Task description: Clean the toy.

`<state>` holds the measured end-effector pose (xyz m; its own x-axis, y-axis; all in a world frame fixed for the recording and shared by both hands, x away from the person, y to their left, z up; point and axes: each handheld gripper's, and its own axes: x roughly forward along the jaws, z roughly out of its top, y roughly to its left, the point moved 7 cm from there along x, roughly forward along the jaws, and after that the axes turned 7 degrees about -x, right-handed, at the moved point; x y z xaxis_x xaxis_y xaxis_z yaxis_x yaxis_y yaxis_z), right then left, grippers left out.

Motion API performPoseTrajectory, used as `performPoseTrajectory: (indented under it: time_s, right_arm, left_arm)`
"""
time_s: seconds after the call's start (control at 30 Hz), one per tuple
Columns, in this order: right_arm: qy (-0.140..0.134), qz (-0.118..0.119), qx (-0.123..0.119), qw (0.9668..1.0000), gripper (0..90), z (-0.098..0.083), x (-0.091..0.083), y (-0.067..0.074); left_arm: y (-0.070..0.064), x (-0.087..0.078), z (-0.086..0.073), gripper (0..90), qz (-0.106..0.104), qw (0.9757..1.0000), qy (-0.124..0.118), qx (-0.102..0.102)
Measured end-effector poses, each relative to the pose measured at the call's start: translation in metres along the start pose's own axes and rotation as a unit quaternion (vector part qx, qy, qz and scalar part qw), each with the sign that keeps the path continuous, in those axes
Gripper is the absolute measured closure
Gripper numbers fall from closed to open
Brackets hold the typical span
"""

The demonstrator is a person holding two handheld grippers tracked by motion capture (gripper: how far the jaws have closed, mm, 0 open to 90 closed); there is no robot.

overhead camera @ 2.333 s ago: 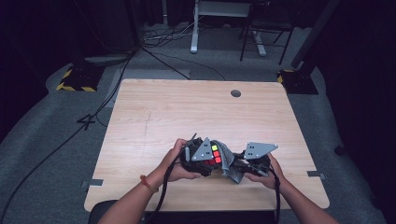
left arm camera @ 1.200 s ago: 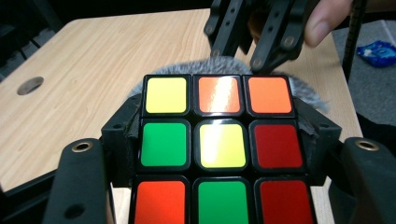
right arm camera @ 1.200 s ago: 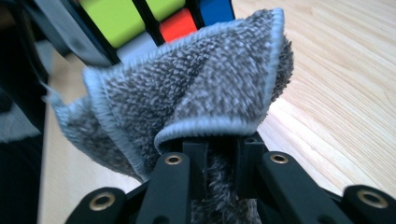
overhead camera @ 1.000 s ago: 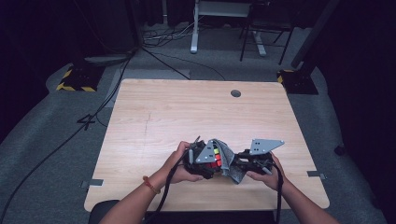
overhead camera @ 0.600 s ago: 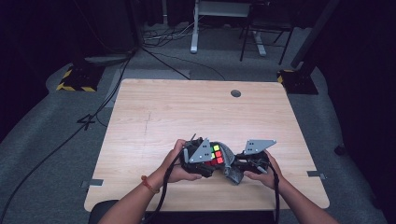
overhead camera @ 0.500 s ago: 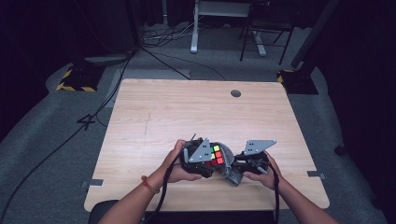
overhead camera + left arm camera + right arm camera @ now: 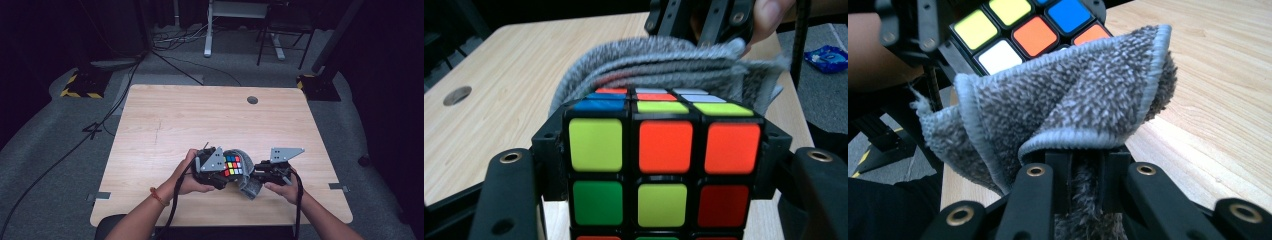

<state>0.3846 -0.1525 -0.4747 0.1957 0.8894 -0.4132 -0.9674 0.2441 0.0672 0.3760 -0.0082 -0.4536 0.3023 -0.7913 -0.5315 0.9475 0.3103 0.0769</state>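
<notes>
In the left gripper view the two black matte jaws of the left gripper (image 7: 659, 200) are clamped on the sides of a puzzle cube (image 7: 664, 165) that takes up the lower middle of the frame. The cube is hard glossy plastic: square stickers in yellow-green, orange, green and red, set in a black grid. Above it, across the upper middle, lies a grey cloth (image 7: 664, 65), folded into soft ribbed layers that rest against the cube's top face.

In the right gripper view the right gripper (image 7: 1083, 170) has its jaws closed tight on that cloth at the bottom centre, the terry pile bunching out above them with a smooth stitched hem curling along its edges. The cube's corner peeks out at the upper left.

In the high view both grippers meet at the lower centre of the pale wood-grain table (image 7: 175, 120), cube between them, cloth draped under and to its right.
</notes>
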Motion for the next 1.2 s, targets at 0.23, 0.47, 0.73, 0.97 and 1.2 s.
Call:
performPoseTrajectory:
  time_s: [0.23,0.47,0.73,0.97,1.2]
  right_arm:
    - [-0.001,-0.014,-0.018,0.9997,80.0,0.005,-0.005,0.002]
    - [-0.003,-0.025,-0.038,0.999,79.9,0.008,-0.005,0.005]
    - [0.001,-0.053,-0.051,0.9973,79.7,0.011,-0.007,0.002]
    - [0.062,-0.058,-0.05,0.9951,79.6,-0.006,0.005,-0.005]
    - [0.074,-0.03,-0.053,0.9954,79.7,-0.008,0.006,0.003]
  left_arm:
    - [0.0,0.004,-0.004,32.8,0.007,0.9997,0.021,0.006]
    - [-0.002,0.009,-0.012,33.1,0.014,0.9984,0.05,0.019]
    - [-0.008,0.01,-0.007,33.5,0.01,0.9987,0.041,0.028]
    - [-0.014,0.004,0.004,33.5,-0.005,0.9994,0.008,0.033]
    - [0.0,0.002,-0.001,33.3,0.006,0.9999,0.007,0.013]
